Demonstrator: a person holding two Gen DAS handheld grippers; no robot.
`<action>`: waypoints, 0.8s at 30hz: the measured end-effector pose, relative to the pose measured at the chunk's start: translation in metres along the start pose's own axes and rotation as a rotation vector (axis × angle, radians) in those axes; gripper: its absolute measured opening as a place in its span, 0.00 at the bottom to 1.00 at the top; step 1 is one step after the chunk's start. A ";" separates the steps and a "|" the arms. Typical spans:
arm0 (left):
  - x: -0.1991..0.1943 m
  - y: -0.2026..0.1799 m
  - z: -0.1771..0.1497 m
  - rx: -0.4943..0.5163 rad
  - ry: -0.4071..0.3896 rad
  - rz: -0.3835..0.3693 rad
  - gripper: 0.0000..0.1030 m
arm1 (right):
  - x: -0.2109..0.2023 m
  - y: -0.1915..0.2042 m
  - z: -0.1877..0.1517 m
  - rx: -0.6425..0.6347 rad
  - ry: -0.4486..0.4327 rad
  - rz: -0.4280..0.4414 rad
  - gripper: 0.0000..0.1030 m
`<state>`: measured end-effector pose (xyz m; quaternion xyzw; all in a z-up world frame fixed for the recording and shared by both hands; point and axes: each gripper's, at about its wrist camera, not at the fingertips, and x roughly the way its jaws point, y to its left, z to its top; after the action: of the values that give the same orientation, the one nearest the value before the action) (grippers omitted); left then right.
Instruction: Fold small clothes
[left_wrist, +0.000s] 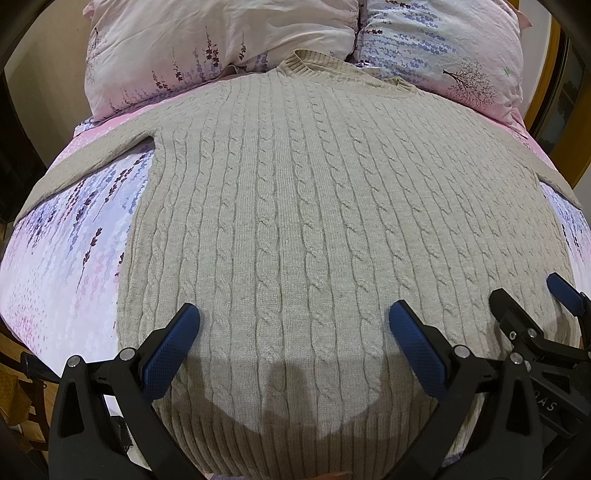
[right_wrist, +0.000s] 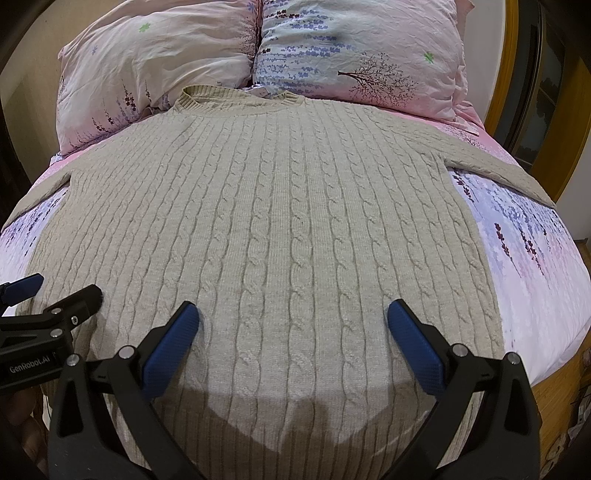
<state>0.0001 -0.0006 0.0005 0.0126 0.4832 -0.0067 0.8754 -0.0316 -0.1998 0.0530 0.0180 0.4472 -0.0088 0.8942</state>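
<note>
Hovering side by side over the hem, the left gripper (left_wrist: 293, 325) and right gripper (right_wrist: 293, 325) (both spread, holding nothing) face the sweater (left_wrist: 295, 206), lying flat on the bed (left_wrist: 55, 277), collar farthest away.

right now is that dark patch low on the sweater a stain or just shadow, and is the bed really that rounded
Left wrist view: the dark patch on the sweater is shadow, shaped like the open jaws of the left gripper. Right wrist view: the same kind of shadow lies below the right gripper; the bed bulges from fisheye distortion, and the corners are dark.
</note>
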 end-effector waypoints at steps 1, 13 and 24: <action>0.000 0.000 0.000 0.000 0.000 0.000 0.99 | 0.000 0.000 0.000 0.000 0.000 0.000 0.98; 0.000 0.000 0.000 0.000 0.000 0.000 0.99 | 0.001 0.000 0.000 0.000 0.002 0.000 0.98; 0.000 0.000 0.000 0.000 0.000 0.000 0.99 | 0.002 0.000 -0.001 0.000 0.003 0.000 0.98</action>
<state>0.0000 -0.0005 0.0004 0.0128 0.4831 -0.0066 0.8754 -0.0310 -0.1998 0.0511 0.0182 0.4487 -0.0088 0.8935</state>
